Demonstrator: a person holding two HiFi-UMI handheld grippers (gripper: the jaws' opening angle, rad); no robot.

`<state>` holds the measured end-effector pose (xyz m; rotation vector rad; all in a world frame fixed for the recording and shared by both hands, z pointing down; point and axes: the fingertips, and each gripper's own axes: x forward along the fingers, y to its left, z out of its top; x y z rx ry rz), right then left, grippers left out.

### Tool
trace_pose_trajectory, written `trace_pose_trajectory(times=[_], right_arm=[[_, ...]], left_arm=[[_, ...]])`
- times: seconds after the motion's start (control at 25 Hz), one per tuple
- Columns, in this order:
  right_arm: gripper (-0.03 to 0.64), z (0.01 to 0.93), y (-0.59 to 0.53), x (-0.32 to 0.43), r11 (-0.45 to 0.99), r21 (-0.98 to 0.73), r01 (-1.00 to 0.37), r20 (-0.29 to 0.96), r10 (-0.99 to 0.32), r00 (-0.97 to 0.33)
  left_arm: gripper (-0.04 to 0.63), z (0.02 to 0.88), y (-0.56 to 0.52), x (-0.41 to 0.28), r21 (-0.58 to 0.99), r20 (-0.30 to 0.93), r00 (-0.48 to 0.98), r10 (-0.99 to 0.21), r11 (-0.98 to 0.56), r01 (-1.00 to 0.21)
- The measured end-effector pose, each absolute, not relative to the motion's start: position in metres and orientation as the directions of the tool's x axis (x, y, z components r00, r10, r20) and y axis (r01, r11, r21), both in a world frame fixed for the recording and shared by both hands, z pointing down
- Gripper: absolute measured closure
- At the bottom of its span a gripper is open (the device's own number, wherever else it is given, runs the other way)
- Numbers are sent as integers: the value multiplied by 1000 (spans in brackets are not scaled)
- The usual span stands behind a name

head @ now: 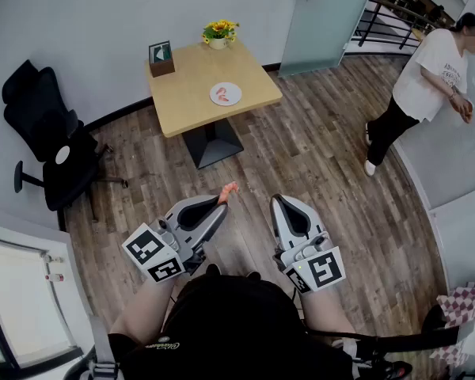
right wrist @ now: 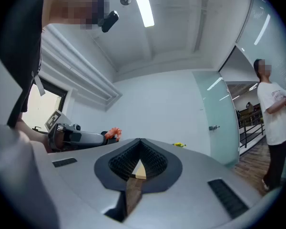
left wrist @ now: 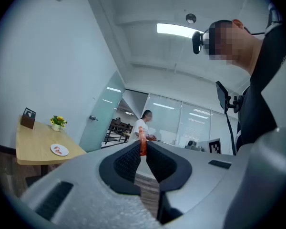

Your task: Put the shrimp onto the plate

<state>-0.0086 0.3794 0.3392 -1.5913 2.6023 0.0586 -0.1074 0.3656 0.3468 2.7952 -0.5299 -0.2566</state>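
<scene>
The left tool [head: 222, 203] is clamped on an orange shrimp [head: 229, 188] at its tips, held above the wooden floor [head: 317, 157]. Just right of it, the right tool [head: 278, 202] has its jaws together with nothing between them. The plate [head: 236, 91] sits well apart on the far desk [head: 188, 93].

Colour key. The shrimp [head: 228, 190] is orange-pink. The left gripper [head: 222, 204] and the right gripper [head: 279, 201] have pale grey shells and black ribbed fingers [left wrist: 126, 163]. Each marker cube [head: 154, 256] is white with black squares. The plate [head: 236, 89] is white and bears pink-orange pieces. The counter [head: 190, 93] is light tan wood. The floor [head: 317, 157] is brown planks with streaked grain. The chair [head: 51, 141] is black. The flowers [head: 219, 28] are yellow with green leaves, in a white pot [head: 218, 43]. The door [head: 324, 22] is pale frosted green. The cloth [head: 463, 299] is checked dark pink and white.
</scene>
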Motion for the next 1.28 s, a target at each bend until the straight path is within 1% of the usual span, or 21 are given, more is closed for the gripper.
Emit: trace_pose_trajectory(times=[0.6,0.88,1.28], right_arm=[[611,347,386,12,477,-48,-877,-101,-876,-471],[611,351,396,41,490,-47,-871,-106,-869,-483],[611,357,415,84,494,-53,-868,-110,-867,-486]], left_arm=[[558,353,370,-87,305,-90,920,-382,-890,-339],[558,355,378,-56,291,-72,920,-386,-890,-350],[558,350,391,-25,272,-66,902,-426,-878,-394]])
